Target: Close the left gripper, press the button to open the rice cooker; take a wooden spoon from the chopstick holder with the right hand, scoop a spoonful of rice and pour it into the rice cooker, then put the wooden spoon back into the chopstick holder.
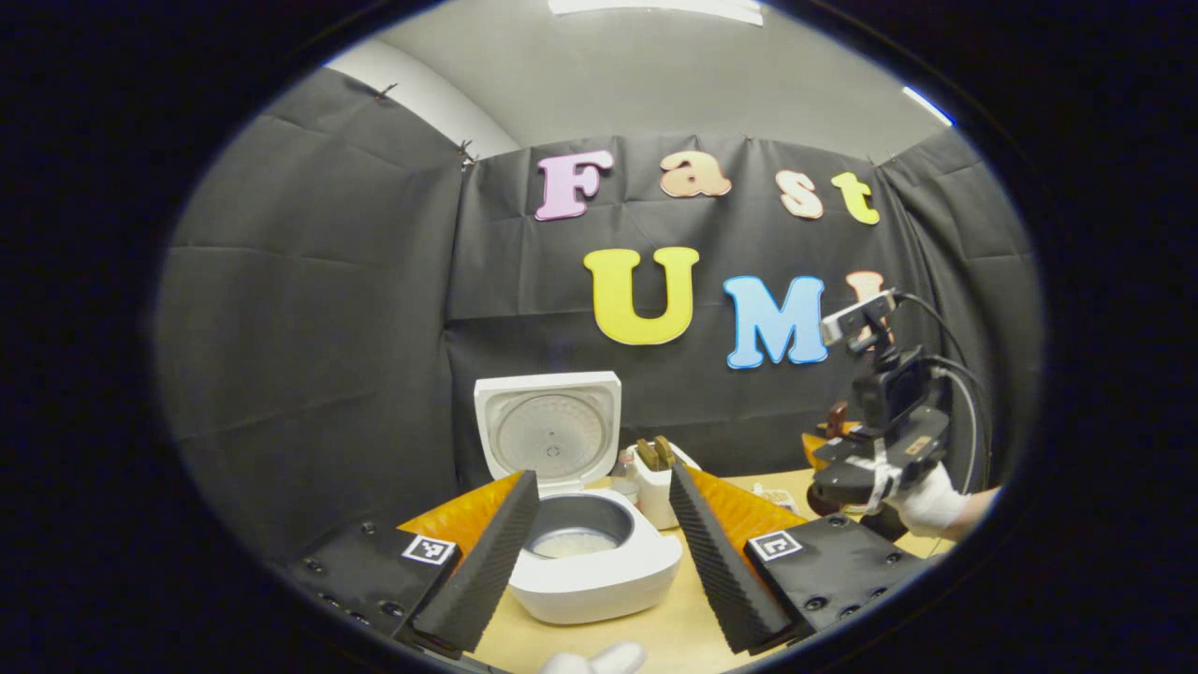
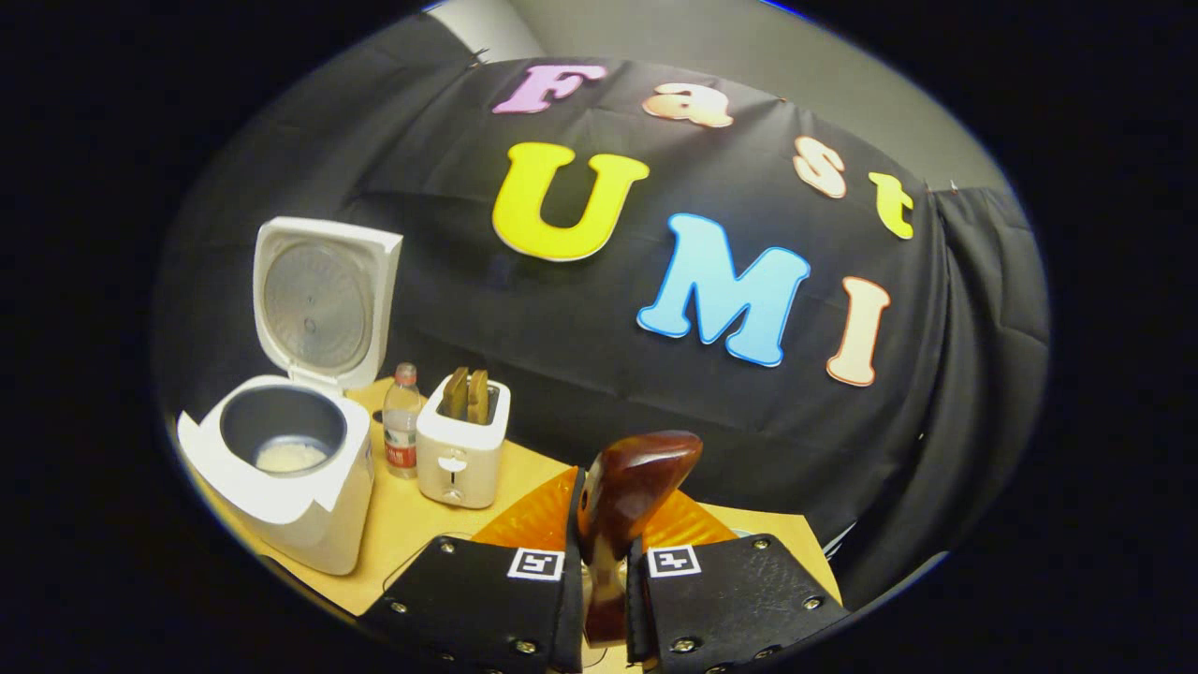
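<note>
The white rice cooker (image 1: 599, 580) stands with its lid (image 1: 547, 431) up, and a thin layer of rice (image 1: 573, 545) lies in its grey pot. My left gripper (image 1: 604, 562) hovers just in front of it, open, with nothing between the fingers. In the right gripper view, the cooker (image 2: 281, 487) sits at the far left, and some rice (image 2: 290, 457) shows in the pot. My right gripper (image 2: 608, 538) is shut on the handle of a dark wooden spoon (image 2: 636, 482). The spoon's bowl points up and away. In the left gripper view, a gloved hand (image 1: 931, 501) holds the right gripper (image 1: 875, 459) off to the right.
A white toaster (image 2: 463, 449) with two slices in it and a small water bottle (image 2: 402, 426) stand right of the cooker on the wooden table (image 2: 412, 534). Black cloth walls close in the back and sides. A bit of white glove (image 1: 594, 660) shows at the bottom edge.
</note>
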